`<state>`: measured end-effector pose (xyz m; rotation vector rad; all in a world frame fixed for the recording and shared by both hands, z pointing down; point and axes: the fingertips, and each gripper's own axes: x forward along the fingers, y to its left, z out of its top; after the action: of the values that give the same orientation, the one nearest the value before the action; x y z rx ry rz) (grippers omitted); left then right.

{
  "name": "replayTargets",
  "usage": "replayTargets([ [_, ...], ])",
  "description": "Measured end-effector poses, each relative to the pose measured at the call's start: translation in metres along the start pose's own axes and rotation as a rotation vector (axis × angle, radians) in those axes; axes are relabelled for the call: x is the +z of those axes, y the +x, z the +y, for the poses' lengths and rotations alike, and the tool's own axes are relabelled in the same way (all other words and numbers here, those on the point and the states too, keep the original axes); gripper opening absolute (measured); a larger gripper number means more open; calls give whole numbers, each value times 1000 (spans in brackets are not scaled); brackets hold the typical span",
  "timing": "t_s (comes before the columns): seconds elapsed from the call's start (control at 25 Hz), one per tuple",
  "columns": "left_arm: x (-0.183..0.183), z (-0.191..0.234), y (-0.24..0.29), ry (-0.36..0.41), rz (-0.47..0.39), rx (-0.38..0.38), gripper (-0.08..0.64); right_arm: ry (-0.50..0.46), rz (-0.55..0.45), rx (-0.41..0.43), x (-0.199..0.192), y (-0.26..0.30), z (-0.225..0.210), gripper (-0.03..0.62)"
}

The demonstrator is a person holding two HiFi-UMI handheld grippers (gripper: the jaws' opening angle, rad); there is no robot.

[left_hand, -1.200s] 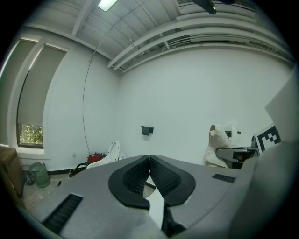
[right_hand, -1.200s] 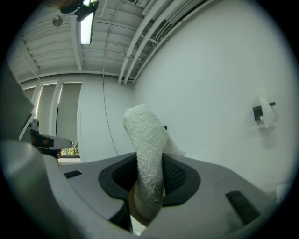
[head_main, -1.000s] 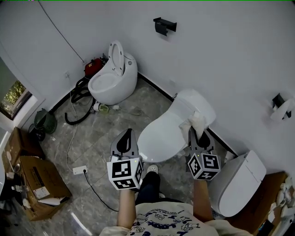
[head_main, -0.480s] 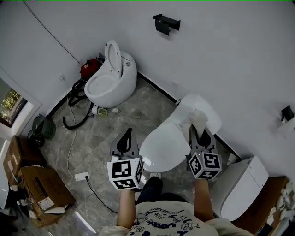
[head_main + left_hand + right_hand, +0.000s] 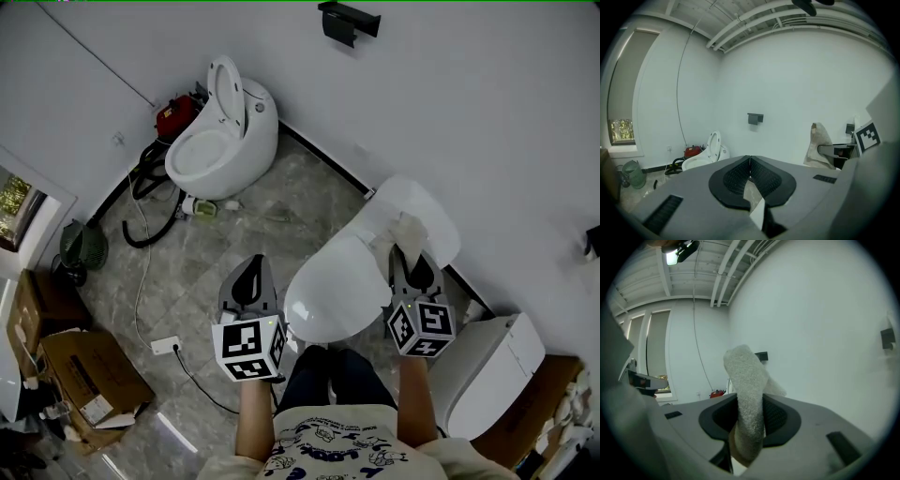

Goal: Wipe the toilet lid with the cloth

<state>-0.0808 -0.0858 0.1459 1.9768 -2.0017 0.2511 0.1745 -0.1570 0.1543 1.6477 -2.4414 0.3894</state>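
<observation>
A white-walled room with a grey marble floor [image 5: 234, 239] holds three toilets. One with its seat raised [image 5: 220, 141] stands in the far corner beside a red machine [image 5: 175, 115] and a coil of black hose [image 5: 150, 197]. Another toilet [image 5: 487, 361] sits at the lower right, just beside the one in the middle. A black wall bracket [image 5: 349, 21] hangs high on the wall, cardboard boxes [image 5: 80, 375] stand at the left edge, and a white power strip [image 5: 165, 345] lies on the floor with its cable trailing. The closed toilet lid [image 5: 337, 286] lies between the person's two arms, with nothing resting on it apart from the cloth. The right tool [image 5: 410, 253] is clenched on the pale cloth [image 5: 405, 232], which sticks up between the jaws in the right gripper view [image 5: 746, 390] and drapes at the rear of the lid, where it meets the tank [image 5: 422, 208]. Whether the cloth presses on the surface cannot be told. The left tool [image 5: 255, 267] hovers over the floor just beside the lid's left edge, its jaws closed together with nothing between them [image 5: 750, 160].
</observation>
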Motion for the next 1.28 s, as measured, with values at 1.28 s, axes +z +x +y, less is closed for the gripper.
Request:
replayTargets([
  [1.28, -152, 39, 116, -41, 272, 117, 5, -114, 323, 148, -180, 167, -43, 118],
])
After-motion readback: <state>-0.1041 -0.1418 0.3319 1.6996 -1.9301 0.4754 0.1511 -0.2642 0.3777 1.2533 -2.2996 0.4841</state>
